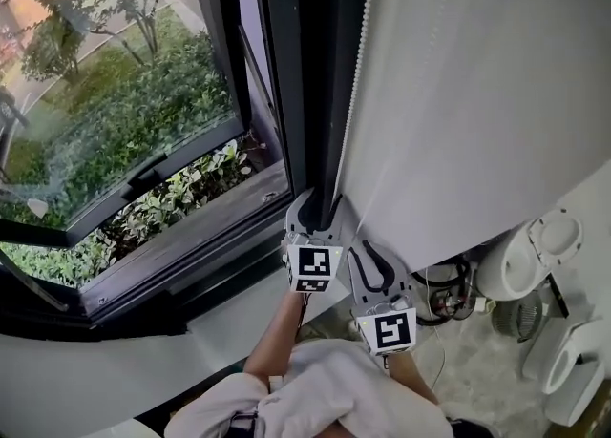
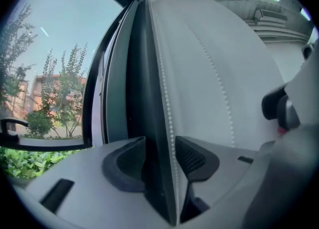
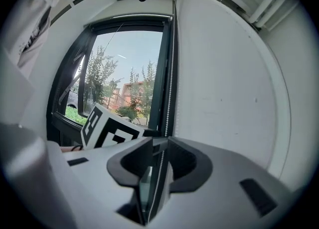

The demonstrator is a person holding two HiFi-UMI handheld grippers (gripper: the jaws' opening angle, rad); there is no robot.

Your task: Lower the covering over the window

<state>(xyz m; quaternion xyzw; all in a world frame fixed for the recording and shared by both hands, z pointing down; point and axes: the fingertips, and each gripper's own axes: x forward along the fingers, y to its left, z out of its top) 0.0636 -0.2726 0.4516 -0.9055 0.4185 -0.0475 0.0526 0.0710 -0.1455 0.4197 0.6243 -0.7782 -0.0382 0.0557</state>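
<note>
In the head view, the window [image 1: 115, 112] takes up the left side, with bushes and grass beyond its glass. A dark window frame [image 1: 296, 93] runs down the middle, and a white wall [image 1: 477, 93] fills the right. A bead chain [image 1: 355, 73] hangs along the wall's edge just beside the frame. The left gripper [image 1: 320, 212] reaches the chain higher up, and the right gripper [image 1: 369, 257] sits just below and beside it. A pale sleeve [image 1: 315, 388] shows at the bottom.

In the left gripper view, the left gripper [image 2: 164, 160] has its jaws spread wide. The bead chain [image 2: 167, 103] and the frame's [image 2: 144, 73] dark edge pass between them, and neither pad presses on the chain. A second strand [image 2: 219, 83] of chain lies further right on the wall.

In the right gripper view, the right gripper [image 3: 159, 160] has its jaws drawn close, pinching the bead chain [image 3: 172, 63], which rises straight up beside the frame. The window [image 3: 124, 68] glass shows uncovered from top rail to sill. I cannot make out the covering itself. The left gripper's marker cube [image 3: 107, 130] sits just to the left.
</note>
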